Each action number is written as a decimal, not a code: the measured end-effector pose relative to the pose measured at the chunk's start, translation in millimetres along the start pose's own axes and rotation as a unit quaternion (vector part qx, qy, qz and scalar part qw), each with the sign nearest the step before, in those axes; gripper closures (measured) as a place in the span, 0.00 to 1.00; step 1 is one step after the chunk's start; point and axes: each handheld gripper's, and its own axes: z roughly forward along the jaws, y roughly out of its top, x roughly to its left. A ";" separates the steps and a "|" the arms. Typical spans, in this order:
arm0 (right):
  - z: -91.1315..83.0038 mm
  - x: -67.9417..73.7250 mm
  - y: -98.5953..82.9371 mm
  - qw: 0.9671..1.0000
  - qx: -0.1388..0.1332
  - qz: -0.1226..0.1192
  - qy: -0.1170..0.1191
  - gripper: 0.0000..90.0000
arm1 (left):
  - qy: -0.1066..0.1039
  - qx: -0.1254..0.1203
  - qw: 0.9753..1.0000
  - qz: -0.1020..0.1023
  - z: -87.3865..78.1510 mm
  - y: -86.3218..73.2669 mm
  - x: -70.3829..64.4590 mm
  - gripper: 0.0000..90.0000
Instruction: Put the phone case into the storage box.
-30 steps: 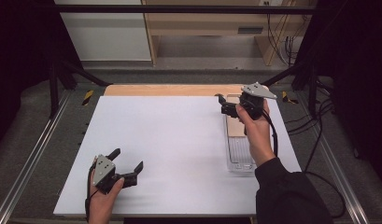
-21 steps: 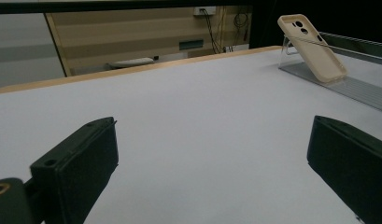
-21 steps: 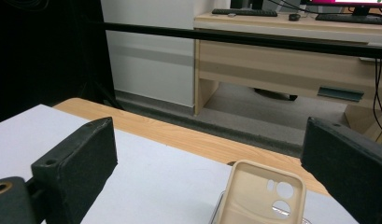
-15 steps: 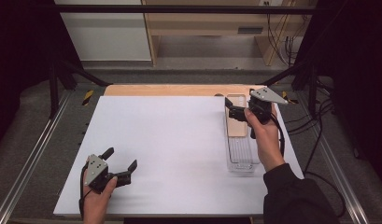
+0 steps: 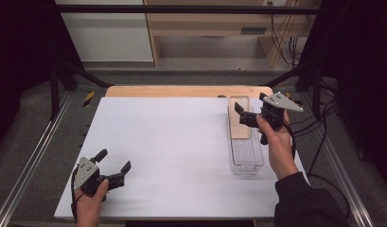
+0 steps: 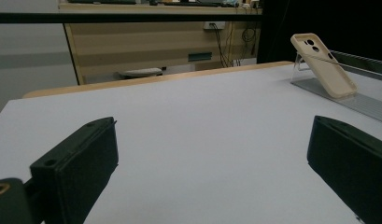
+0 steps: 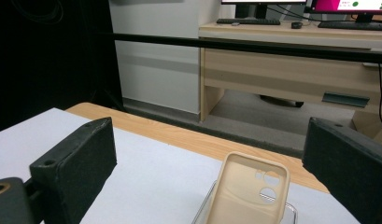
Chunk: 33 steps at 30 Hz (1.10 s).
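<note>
White sheeting covers the bench (image 5: 181,142), with a strip of bare wood along its far edge and dark curtains on both sides. Beyond it, the right gripper view brings out a wooden desk (image 7: 291,60) carrying monitors and a keyboard, which the high view cuts off at the top.

Near the bench's right edge lies a long clear plastic tray (image 5: 247,153). A beige phone case (image 5: 239,117) leans tilted at the tray's far end. The left gripper view catches its outer back with the camera cut-outs, propped on a small clear stand; the right gripper view looks into its hollow inner side instead.

The right tool (image 5: 245,115) hovers just beside the case, held above the tray's far end, its jaws spread wide with the case low between them and untouched. The left tool (image 5: 114,164) sits low over the bench's near left corner, well apart from the tray, jaws likewise wide apart and holding nothing.
</note>
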 end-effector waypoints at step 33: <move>-34.1 -14.9 -8.7 1.000 -0.021 -0.001 0.002 0.03 | -0.004 -0.001 1.000 0.000 -1.4 0.1 0.4 0.02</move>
